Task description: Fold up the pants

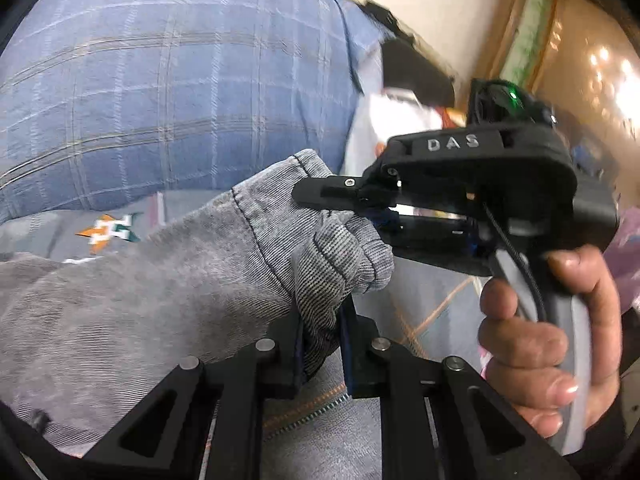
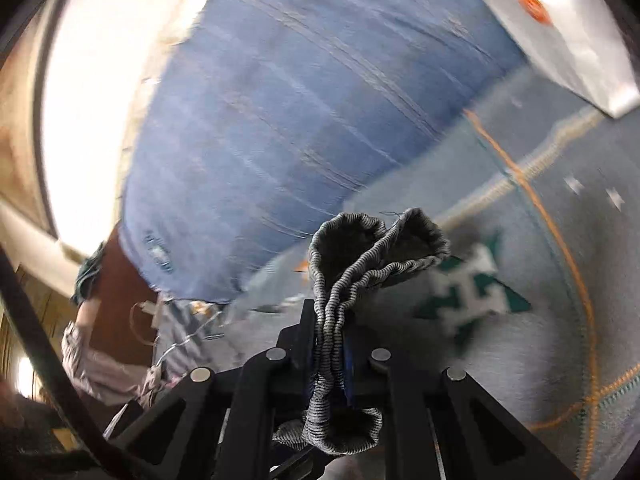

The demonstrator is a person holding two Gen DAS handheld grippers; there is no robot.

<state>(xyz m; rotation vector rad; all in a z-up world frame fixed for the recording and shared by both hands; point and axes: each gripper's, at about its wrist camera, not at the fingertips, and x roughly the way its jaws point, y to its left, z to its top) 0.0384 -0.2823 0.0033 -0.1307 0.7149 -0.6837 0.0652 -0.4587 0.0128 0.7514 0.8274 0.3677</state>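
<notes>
The grey ribbed pants (image 1: 168,288) hang lifted above the bed. My left gripper (image 1: 320,344) is shut on a bunched fold of the pants near the hem. My right gripper (image 1: 352,208), seen from the left wrist view with a hand on its handle, is shut on the same hem end just above and to the right. In the right wrist view my right gripper (image 2: 330,344) pinches the gathered grey hem (image 2: 376,248), which stands up as two open loops past the fingers.
A big blue plaid pillow (image 1: 168,80) lies behind the pants and shows in the right wrist view (image 2: 288,120). The grey bedspread (image 2: 560,320) has orange lines and green-white motifs. A white bag (image 2: 568,28) lies at the upper right.
</notes>
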